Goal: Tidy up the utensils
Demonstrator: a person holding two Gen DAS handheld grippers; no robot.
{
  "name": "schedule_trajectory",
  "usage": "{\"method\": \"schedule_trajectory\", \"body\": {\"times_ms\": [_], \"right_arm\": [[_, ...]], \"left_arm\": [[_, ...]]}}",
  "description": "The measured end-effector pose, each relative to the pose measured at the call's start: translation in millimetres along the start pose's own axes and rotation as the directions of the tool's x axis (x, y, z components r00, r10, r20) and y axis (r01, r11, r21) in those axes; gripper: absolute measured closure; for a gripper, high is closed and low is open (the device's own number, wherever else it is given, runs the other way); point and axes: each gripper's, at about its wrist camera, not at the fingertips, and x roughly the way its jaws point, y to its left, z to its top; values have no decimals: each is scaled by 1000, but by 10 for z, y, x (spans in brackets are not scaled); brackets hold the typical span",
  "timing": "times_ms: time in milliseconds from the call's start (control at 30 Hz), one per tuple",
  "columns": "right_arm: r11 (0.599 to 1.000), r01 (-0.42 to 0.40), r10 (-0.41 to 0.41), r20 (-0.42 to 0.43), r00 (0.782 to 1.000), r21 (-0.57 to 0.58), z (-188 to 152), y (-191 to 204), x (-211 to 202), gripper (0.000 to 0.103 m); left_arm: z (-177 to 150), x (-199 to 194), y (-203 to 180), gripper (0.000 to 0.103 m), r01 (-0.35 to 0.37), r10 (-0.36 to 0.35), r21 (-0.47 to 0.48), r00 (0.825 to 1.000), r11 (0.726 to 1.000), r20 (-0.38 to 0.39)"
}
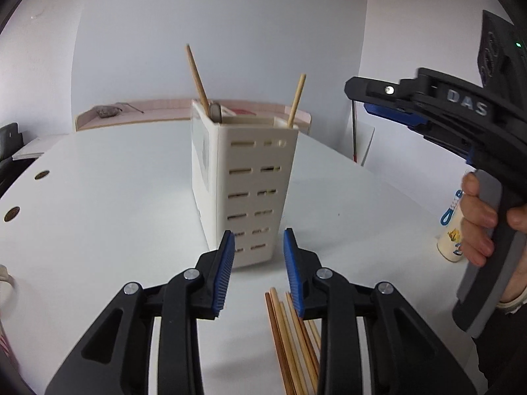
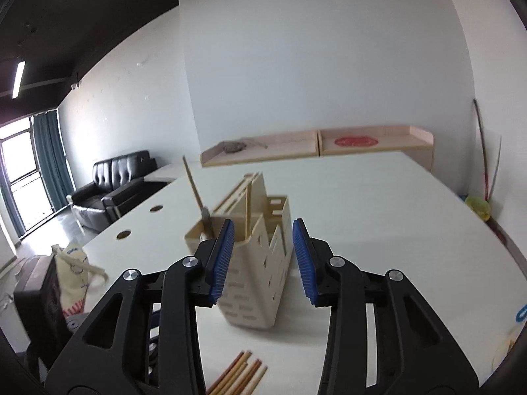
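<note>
Above the white table (image 1: 98,197), the left gripper (image 1: 258,273) is hovering low with its jaws standing wide apart and holding nothing, aimed at the cream utensil holder (image 1: 253,197) just ahead. The right gripper (image 2: 263,260) is hanging higher, off to the right in the left wrist view, gripped by a bare hand (image 1: 477,223); its jaws are likewise gaping and gripping nothing, framing the holder from above. The table is running back to a pale wall, where low wooden trays (image 2: 316,146) are sitting; a black sofa (image 2: 112,184) is standing near a curtained window on the left. A bundle of chopsticks (image 1: 293,345) is lying flat on the table before the holder, long axes pointing roughly towards it. Two more chopsticks (image 1: 197,79) are standing in the holder's compartments, leaning outward, ends up.
</note>
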Motion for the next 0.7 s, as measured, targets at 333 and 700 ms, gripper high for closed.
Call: {"method": "schedule_trajectory", "body": {"times_ms": [333, 700], "right_arm": [[1000, 6, 2, -334, 943, 23, -883, -157, 77, 67], [964, -92, -36, -465, 885, -249, -1526, 446, -36, 67]], "left_arm": [[-252, 433, 185, 73, 87, -102, -69, 961, 994, -258], [-402, 566, 52, 73, 87, -79, 4, 926, 996, -369]]}}
